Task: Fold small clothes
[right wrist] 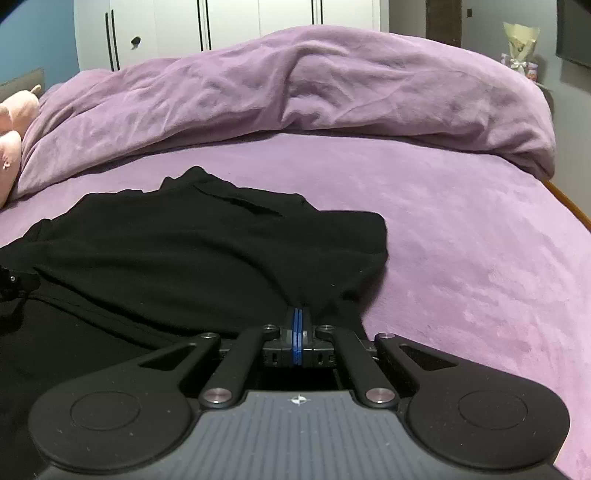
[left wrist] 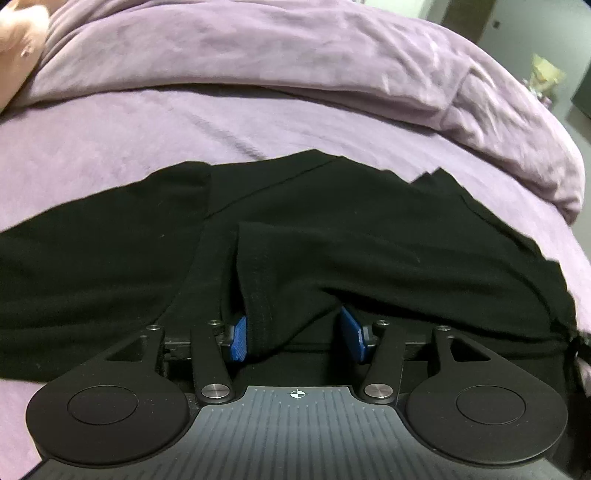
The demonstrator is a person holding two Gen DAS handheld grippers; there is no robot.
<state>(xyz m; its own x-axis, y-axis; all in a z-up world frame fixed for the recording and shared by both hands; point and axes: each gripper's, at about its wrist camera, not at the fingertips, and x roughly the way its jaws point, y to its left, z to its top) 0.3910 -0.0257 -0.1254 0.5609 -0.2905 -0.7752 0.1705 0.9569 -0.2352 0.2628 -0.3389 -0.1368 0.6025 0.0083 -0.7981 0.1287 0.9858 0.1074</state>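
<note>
1. A black garment (left wrist: 332,229) lies spread on a bed covered by a purple sheet (left wrist: 110,140), towards the near edge of the bed.
2. In the left wrist view a fold of the black garment hangs down between the two blue pads (left wrist: 239,338) of the left gripper (left wrist: 295,338). The jaws stand apart; the fabric brushes the pad on the left side of the picture, while the other pad is clear of it, so nothing is clamped.
3. The right gripper (right wrist: 297,332) has its blue pads pressed together, and a bunched edge of the black garment (right wrist: 207,251) rises from right at their tips, pinched there.
4. Seen from the right wrist, the garment ends in a rounded corner just past that gripper; bare purple sheet (right wrist: 461,240) fills the bed's right side.
5. A rumpled purple duvet (right wrist: 295,85) is heaped along the far edge of the bed.
6. A pink plush toy (right wrist: 14,122) sits at the far left corner, beside the duvet.
7. White wardrobe doors (right wrist: 221,26) stand behind the bed.
</note>
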